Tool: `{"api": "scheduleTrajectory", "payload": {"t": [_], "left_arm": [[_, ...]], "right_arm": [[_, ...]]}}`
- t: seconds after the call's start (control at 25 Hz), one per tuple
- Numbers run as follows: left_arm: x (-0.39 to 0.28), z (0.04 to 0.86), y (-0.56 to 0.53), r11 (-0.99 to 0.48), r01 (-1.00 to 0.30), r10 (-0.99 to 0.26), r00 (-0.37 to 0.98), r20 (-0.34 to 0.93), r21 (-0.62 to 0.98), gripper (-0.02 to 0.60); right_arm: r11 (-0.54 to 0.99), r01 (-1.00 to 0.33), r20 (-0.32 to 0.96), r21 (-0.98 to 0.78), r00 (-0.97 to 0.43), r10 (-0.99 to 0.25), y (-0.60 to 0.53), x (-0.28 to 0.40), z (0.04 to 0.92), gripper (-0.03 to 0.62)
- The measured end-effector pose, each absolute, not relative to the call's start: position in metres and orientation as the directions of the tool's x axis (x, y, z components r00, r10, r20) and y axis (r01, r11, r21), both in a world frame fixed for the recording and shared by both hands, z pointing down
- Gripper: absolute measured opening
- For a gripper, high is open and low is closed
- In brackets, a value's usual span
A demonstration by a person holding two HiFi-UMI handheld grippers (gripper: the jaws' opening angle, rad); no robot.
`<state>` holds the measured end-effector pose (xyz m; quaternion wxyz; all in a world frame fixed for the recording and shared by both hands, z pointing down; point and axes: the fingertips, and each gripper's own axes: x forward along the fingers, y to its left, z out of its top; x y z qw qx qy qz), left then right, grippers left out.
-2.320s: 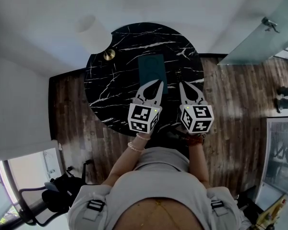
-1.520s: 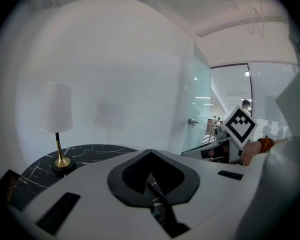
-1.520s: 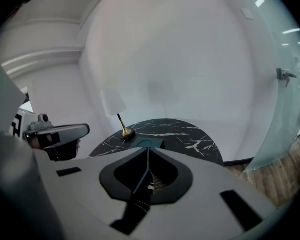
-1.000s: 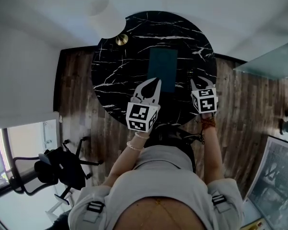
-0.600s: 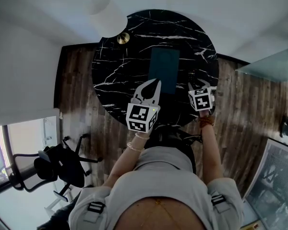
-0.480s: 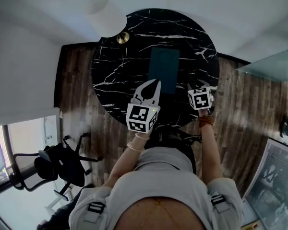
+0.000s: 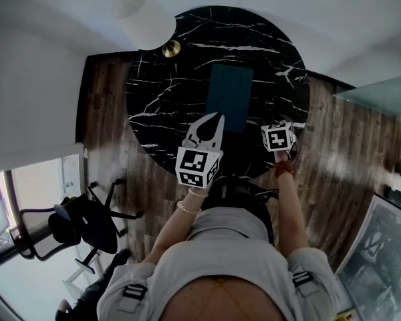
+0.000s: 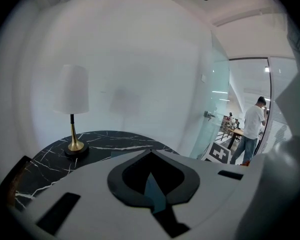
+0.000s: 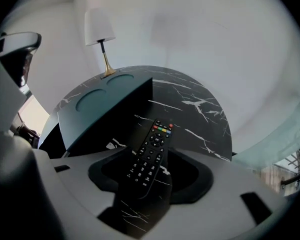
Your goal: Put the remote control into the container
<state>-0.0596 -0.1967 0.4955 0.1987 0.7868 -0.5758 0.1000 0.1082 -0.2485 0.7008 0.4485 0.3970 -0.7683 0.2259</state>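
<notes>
The black remote control [image 9: 149, 156] lies flat on the black marble table [image 7: 167, 92], its coloured buttons at the far end. My right gripper [image 9: 151, 173] points steeply down over it. Its jaws have just been opening and stand wide on either side of the remote's near end, not pressing it. In the head view that gripper [image 7: 279, 126] is near the table's right front edge. The dark teal container [image 7: 229, 97] stands mid-table, left of the remote [image 9: 107, 111]. My left gripper [image 7: 214, 120] hovers at the container's near end, tips together, nothing held.
A brass lamp with a white shade [image 7: 144, 15] stands at the table's far left edge [image 8: 72, 109]. Wooden floor surrounds the table. An office chair [image 7: 87, 223] sits at the lower left. A glass partition [image 7: 381, 89] is at the right, with a person [image 8: 250, 129] far beyond it.
My right gripper has sunk toward the table at the right front edge and tipped steeper down. The left gripper has dipped slightly and stays by the container.
</notes>
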Motion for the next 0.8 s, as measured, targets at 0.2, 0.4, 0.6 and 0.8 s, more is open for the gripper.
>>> {"api": "scheduleTrajectory", "payload": {"t": [0.2,0.4,0.6,0.8], "left_arm": [[-0.061,0.501,-0.2,-0.244,-0.949,-0.863,0.306,0.402,0.2,0.002],[-0.064,0.505,-0.205,-0.233,-0.951,-0.862,0.299,0.41,0.203,0.002],[-0.066,0.505,-0.207,-0.228,-0.952,-0.862,0.295,0.411,0.204,0.002],[-0.067,0.507,-0.209,-0.225,-0.952,-0.861,0.293,0.415,0.207,0.002]], "right_arm": [[0.568,-0.823,0.885,-0.013,-0.273,-0.377,-0.25,0.107,0.71,0.219],[0.558,-0.83,0.888,-0.011,-0.264,-0.376,-0.254,0.105,0.721,0.221],[0.527,-0.85,0.895,-0.031,-0.258,-0.364,-0.254,0.102,0.723,0.221],[0.516,-0.856,0.9,-0.025,-0.245,-0.362,-0.255,0.109,0.731,0.221]]}}
